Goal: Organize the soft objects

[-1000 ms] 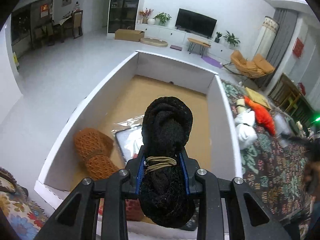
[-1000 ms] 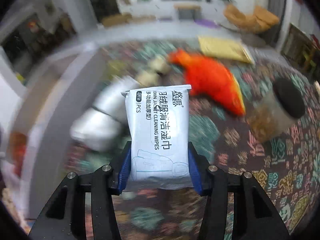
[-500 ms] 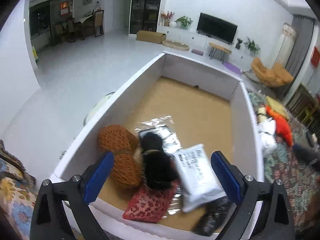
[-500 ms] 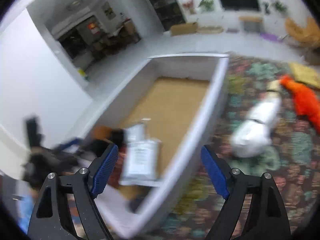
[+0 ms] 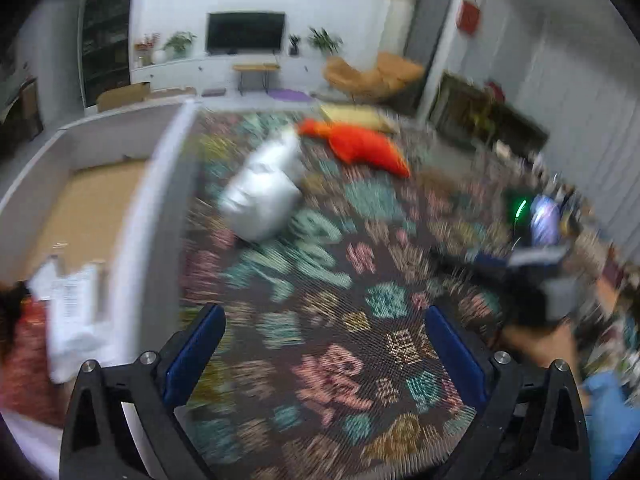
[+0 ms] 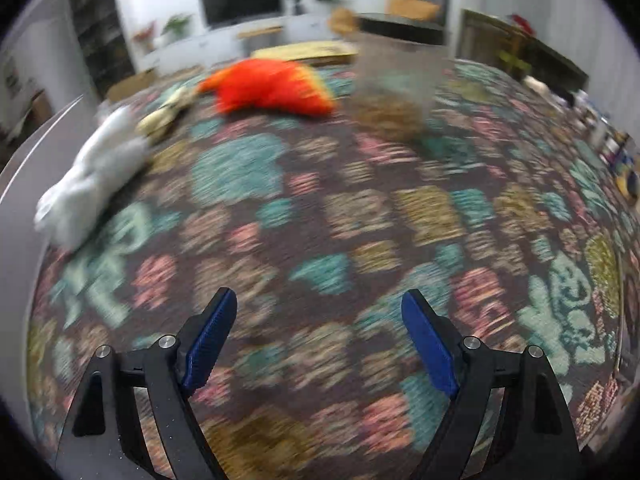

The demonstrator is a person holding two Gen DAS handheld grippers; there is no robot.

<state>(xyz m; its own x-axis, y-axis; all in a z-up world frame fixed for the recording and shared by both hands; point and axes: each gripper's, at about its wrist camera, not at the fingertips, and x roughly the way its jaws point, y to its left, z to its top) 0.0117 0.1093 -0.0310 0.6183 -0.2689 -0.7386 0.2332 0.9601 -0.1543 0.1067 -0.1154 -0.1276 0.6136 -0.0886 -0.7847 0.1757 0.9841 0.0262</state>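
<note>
Both sets of jaws stand wide with nothing between them: my left gripper (image 5: 322, 344) has just been opening, with bare patterned cloth under it, and my right gripper (image 6: 320, 334) has been opening too, likewise empty over the cloth.

As I read it, the job is partly done. In the left wrist view the white-walled box (image 5: 160, 200) already holds a white wipes packet (image 5: 70, 312) and something red beside it, down at its near end. Still out on the cloth-covered counter (image 6: 320, 220) are the white bundle (image 6: 92, 176), close beside the box wall, a small pale bundle (image 6: 164, 116) just past it, and the orange plush (image 6: 272, 88) farther back. A clear jar (image 6: 396, 88) with a dark lid stands near the plush; I judge it isn't soft and stays.

Between my jaws and those pieces the cloth lies open. The box wall bounds the left side, so I'd have to lift over it. My right hand (image 5: 540, 344) is near on the right in the left view.
</note>
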